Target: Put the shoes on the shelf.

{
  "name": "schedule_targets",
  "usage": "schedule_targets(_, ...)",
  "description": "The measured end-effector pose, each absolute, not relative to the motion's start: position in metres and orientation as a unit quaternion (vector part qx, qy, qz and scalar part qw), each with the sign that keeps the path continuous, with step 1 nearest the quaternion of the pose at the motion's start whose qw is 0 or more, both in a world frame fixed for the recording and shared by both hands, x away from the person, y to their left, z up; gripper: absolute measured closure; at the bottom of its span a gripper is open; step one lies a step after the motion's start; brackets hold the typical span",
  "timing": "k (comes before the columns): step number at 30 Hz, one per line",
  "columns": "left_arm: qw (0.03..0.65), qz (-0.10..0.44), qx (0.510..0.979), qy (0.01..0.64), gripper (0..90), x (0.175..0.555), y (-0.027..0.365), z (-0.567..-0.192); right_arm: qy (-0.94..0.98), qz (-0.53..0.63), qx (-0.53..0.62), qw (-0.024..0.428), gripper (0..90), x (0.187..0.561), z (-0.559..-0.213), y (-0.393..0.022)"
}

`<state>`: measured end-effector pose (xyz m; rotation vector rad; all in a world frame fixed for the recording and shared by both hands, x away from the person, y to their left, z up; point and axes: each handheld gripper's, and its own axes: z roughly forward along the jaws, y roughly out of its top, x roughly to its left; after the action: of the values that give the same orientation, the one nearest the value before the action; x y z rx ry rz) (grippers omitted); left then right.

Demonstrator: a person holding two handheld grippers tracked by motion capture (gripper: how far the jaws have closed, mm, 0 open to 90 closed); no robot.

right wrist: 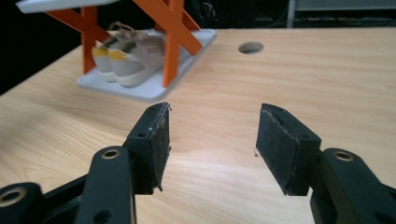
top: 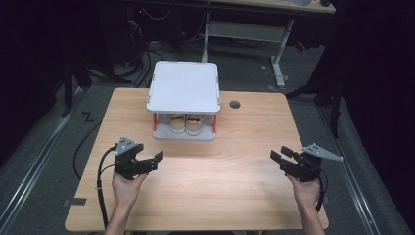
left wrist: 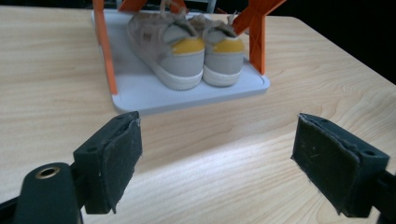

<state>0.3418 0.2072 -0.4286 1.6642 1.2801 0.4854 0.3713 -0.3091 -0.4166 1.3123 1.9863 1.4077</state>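
Observation:
A small rack with a white top, a grey base and orange struts stands at the far middle of the wooden table. On its lower shelf sits a pair of grey shoes with yellow heels, heels toward me. My left gripper hovers at the near left, its jaws open and empty, aimed at the shoes. At the near right my right gripper is open with nothing between its pads; the rack and the shoes lie off to its upper left.
A round cable hole pierces the table right of the rack, also in the right gripper view. Bare wood stretches between the grippers and the rack. Dark floor, cables and another desk's legs lie beyond the far edge.

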Motion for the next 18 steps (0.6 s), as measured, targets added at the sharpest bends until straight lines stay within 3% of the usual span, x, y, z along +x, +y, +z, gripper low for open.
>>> schedule_targets(18, 0.406, 0.196, 0.697, 0.557, 16.8, 0.346, 0.218, -0.475, 0.716, 0.43, 0.512, 0.2, 41.7, 0.375, -0.467, -0.331)
